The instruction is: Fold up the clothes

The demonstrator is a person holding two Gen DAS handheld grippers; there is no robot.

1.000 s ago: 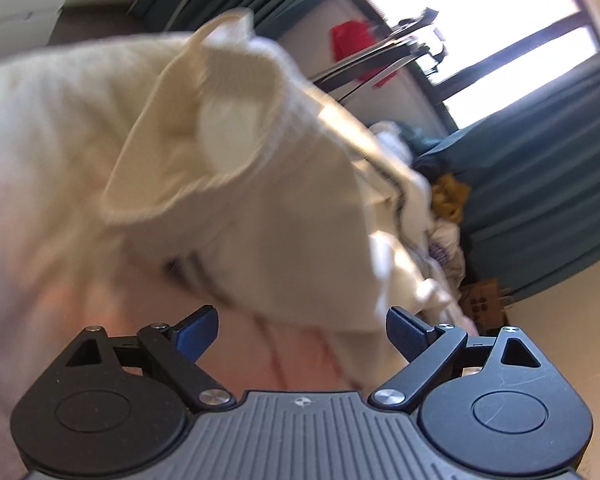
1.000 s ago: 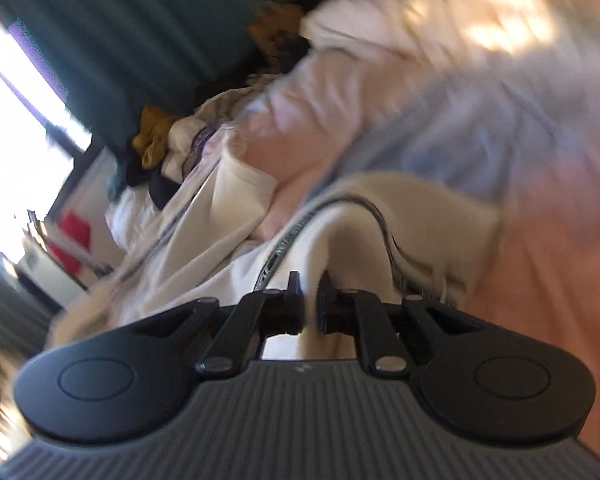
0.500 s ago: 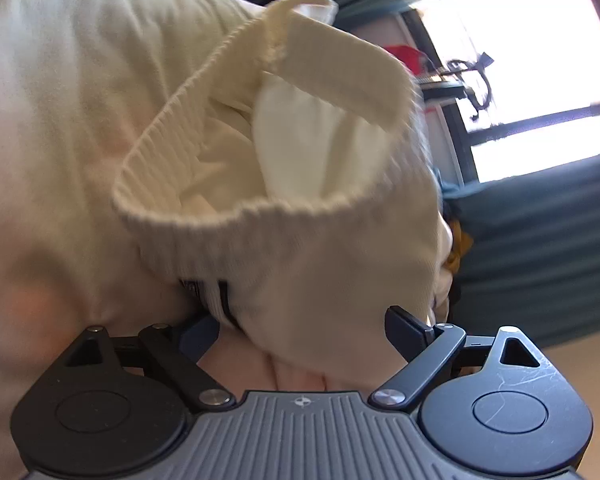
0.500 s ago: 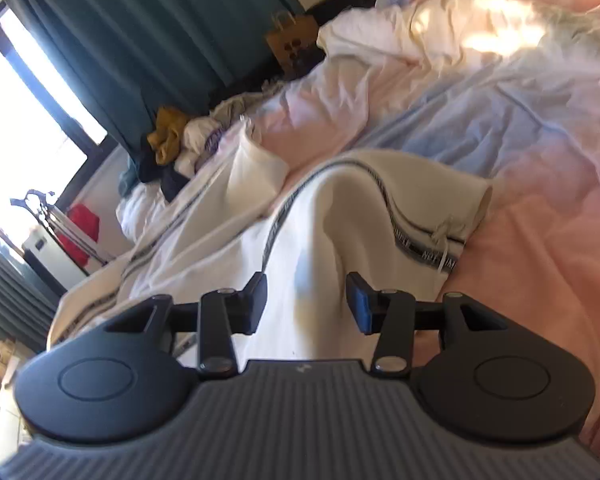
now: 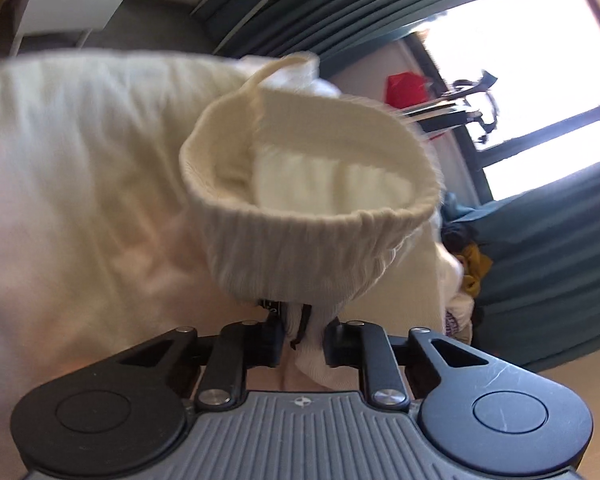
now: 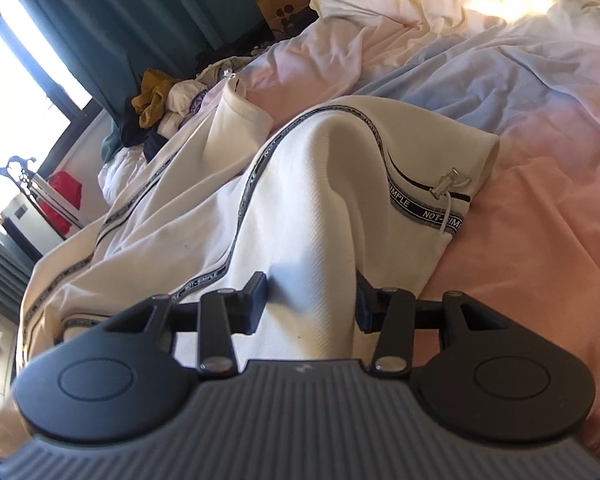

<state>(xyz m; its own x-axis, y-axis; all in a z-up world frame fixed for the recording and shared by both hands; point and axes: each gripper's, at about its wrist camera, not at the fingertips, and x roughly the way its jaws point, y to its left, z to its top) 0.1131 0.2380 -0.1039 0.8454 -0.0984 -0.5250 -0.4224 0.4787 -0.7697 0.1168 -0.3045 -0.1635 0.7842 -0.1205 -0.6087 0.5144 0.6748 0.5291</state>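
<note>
My two tongs worked a cream garment (image 6: 308, 184) spread on the bed (image 6: 540, 260).

On the left, my left gripper (image 5: 302, 344) was closing, its pads pinching a bunched fold of the cream cloth just below the ribbed cuff (image 5: 300, 248), which stood open above it with a hanging loop (image 5: 260, 80) at its rim. To the right, my right gripper (image 6: 310, 304) stood released, jaws half apart, a raised ridge of the same garment between the pads, whether touching them I could not tell. The printed trim (image 6: 420, 212) and a zip pull (image 6: 448, 184) lay further right, on the pink sheet. A clothes pile (image 6: 160, 108) sat by the teal curtain (image 6: 120, 20).
</note>
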